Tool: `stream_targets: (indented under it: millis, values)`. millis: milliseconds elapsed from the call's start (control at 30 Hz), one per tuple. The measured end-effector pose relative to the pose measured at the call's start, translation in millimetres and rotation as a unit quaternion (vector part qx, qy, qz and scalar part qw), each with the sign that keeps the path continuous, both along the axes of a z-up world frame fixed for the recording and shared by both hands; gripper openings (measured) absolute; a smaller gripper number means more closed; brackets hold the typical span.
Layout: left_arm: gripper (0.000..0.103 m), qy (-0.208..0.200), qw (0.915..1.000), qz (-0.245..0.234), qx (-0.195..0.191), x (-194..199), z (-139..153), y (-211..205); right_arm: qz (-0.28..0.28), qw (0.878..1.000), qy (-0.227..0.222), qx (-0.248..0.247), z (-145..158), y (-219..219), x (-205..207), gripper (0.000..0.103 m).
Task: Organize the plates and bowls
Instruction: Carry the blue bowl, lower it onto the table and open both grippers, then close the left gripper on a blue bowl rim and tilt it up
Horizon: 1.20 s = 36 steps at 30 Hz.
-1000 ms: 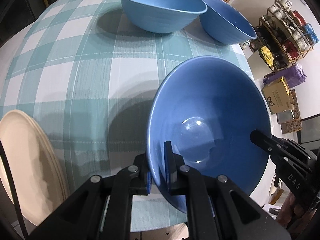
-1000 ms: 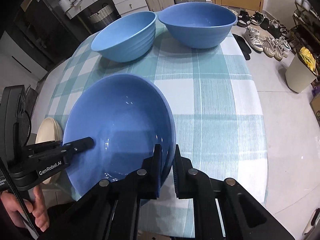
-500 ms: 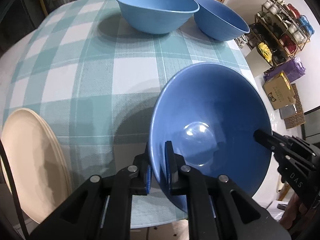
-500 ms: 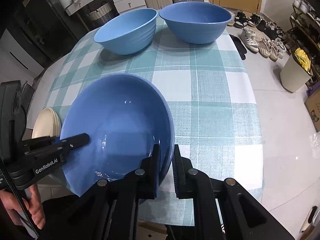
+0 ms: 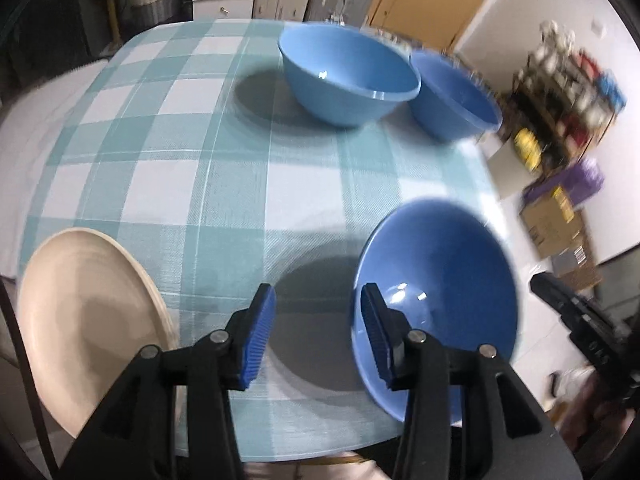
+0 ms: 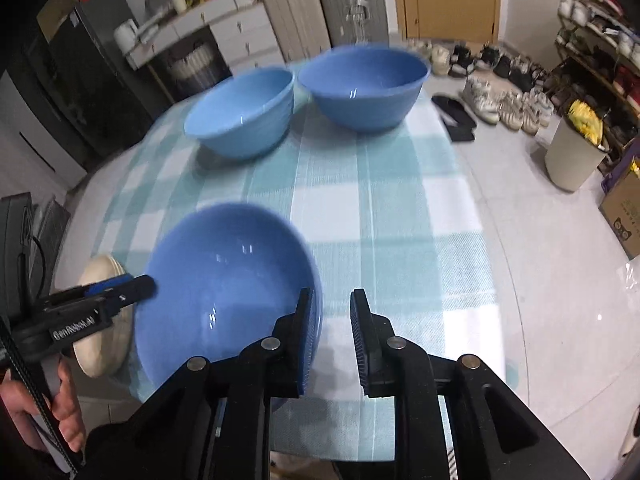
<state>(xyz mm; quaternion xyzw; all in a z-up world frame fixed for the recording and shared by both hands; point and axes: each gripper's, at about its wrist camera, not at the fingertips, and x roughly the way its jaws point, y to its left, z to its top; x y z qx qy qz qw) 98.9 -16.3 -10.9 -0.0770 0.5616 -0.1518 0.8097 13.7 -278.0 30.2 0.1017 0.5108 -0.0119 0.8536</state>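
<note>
From my left wrist, my left gripper point(image 5: 316, 330) stands open, its jaws having just been opening, with only tablecloth point(image 5: 224, 184) showing between the blue pads point(image 5: 260, 334). The near bowl point(image 5: 436, 300) sits on the cloth at the table's near right edge, and its rim is just right of my right-hand pad; I cannot tell whether that pad touches it, but nothing is gripped. A cream plate point(image 5: 88, 320) lies at the near left edge, overhanging it. Two more blue bowls stand at the far side: a wide one point(image 5: 348, 74) and a second point(image 5: 454, 98) just right of it, close enough that I cannot tell whether they touch. My right gripper point(image 5: 576, 312) shows as a black shape at the right edge.

From my right wrist, my right gripper point(image 6: 330, 340) is narrowly open, its jaws having just been opening, and holds nothing. The near bowl point(image 6: 228, 288) lies left of it, its rim against or just beside my left-hand pad. My left gripper point(image 6: 120, 286) reaches in from the left, held by my hand point(image 6: 48, 408), tips at the bowl's far rim, over the plate point(image 6: 100, 340). The two far bowls, ribbed point(image 6: 240, 114) and smooth point(image 6: 362, 84), stand side by side. The whole picture is somewhat blurred.
</note>
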Motion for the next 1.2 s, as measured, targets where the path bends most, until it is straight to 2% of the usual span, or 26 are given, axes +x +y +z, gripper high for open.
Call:
stream_targets:
  millis: [67, 100, 167, 200, 267, 300, 333, 367, 400, 467, 600, 700, 800, 900, 967, 1000, 1033, 1067, 1133, 1200]
  values:
    - [0.05, -0.023, 0.9996, 0.014, -0.002, -4.0, 9.3, 3.1, -0.005, 0.999, -0.036, 0.011, 11.7, -3.3, -3.6, 0.02]
    - [0.051, -0.053, 0.9984, 0.015, 0.009, -9.9, 17.0, 0.9, -0.01, 0.999, -0.051, 0.016, 15.7, -4.2, -5.4, 0.023]
    - [0.053, -0.112, 0.9933, 0.009, 0.03, -23.1, 29.5, -7.7, -0.032, 0.994, -0.095, 0.036, 23.1, -6.2, -12.3, 0.045]
    - [0.054, -0.155, 0.9867, 0.003, 0.048, -34.1, 37.2, -14.9, -0.042, 0.99, -0.124, 0.044, 26.1, -5.4, -17.7, 0.05]
    - [0.061, -0.203, 0.9772, 0.0, 0.062, -48.5, 43.6, -22.0, -0.048, 0.984, -0.164, 0.044, 27.9, -0.2, -25.3, 0.06]
    - [0.067, -0.233, 0.97, 0.007, 0.069, -57.9, 46.9, -24.9, -0.041, 0.984, -0.17, 0.04, 26.6, 4.9, -26.5, 0.061]
    - [0.085, -0.253, 0.9645, 0.021, 0.074, -63.2, 48.6, -25.0, -0.033, 0.984, -0.168, 0.042, 24.2, 9.6, -25.9, 0.061]
    - [0.099, -0.266, 0.9607, 0.032, 0.073, -64.4, 49.3, -22.8, -0.027, 0.984, -0.169, 0.052, 19.9, 13.6, -26.2, 0.061]
    - [0.101, -0.294, 0.9522, 0.053, 0.063, -71.4, 51.3, -19.5, -0.029, 0.982, -0.177, 0.057, 17.1, 15.4, -28.4, 0.061]
    - [0.102, -0.315, 0.9462, 0.057, 0.045, -72.9, 50.9, -15.7, -0.03, 0.978, -0.197, 0.055, 15.1, 20.0, -31.7, 0.061]
    - [0.102, -0.307, 0.9497, 0.043, 0.043, -57.9, 40.6, -18.3, -0.023, 0.971, -0.236, 0.014, 12.2, 30.8, -35.3, 0.063]
    - [0.102, -0.299, 0.9529, 0.04, 0.03, -52.6, 29.1, -15.6, -0.031, 0.966, -0.258, 0.003, 7.6, 31.9, -38.4, 0.076]
    - [0.102, -0.248, 0.9682, 0.029, 0.023, -34.5, 17.8, -18.1, -0.022, 0.965, -0.263, 0.012, 4.1, 29.9, -33.8, 0.078]
    - [0.102, -0.232, 0.9722, 0.03, 0.015, -27.8, 21.1, -16.2, -0.018, 0.964, -0.266, 0.001, 4.3, 30.6, -28.8, 0.08]
    - [0.102, -0.205, 0.9773, 0.052, -0.001, -17.6, 28.1, -7.9, -0.02, 0.965, -0.262, 0.007, 8.2, 28.7, -26.8, 0.086]
    - [0.102, -0.184, 0.9814, 0.046, -0.025, -3.9, 34.8, -4.0, -0.027, 0.966, -0.257, 0.008, 10.7, 27.3, -25.9, 0.087]
    - [0.102, -0.175, 0.9833, 0.043, -0.027, 6.4, 41.3, -3.7, -0.033, 0.968, -0.249, 0.008, 15.3, 25.9, -21.1, 0.088]
    - [0.102, -0.177, 0.983, 0.049, -0.011, 16.1, 48.6, -5.0, -0.028, 0.969, -0.246, 0.009, 19.3, 24.5, -17.0, 0.088]
    - [0.102, -0.177, 0.9837, 0.029, 0.012, 37.7, 59.5, -12.4, -0.022, 0.97, -0.243, 0.01, 30.2, 21.8, -7.6, 0.088]
    - [0.102, -0.148, 0.9885, 0.019, 0.027, 67.6, 66.7, -17.6, -0.024, 0.971, -0.24, 0.006, 42.8, 19.1, 4.7, 0.088]
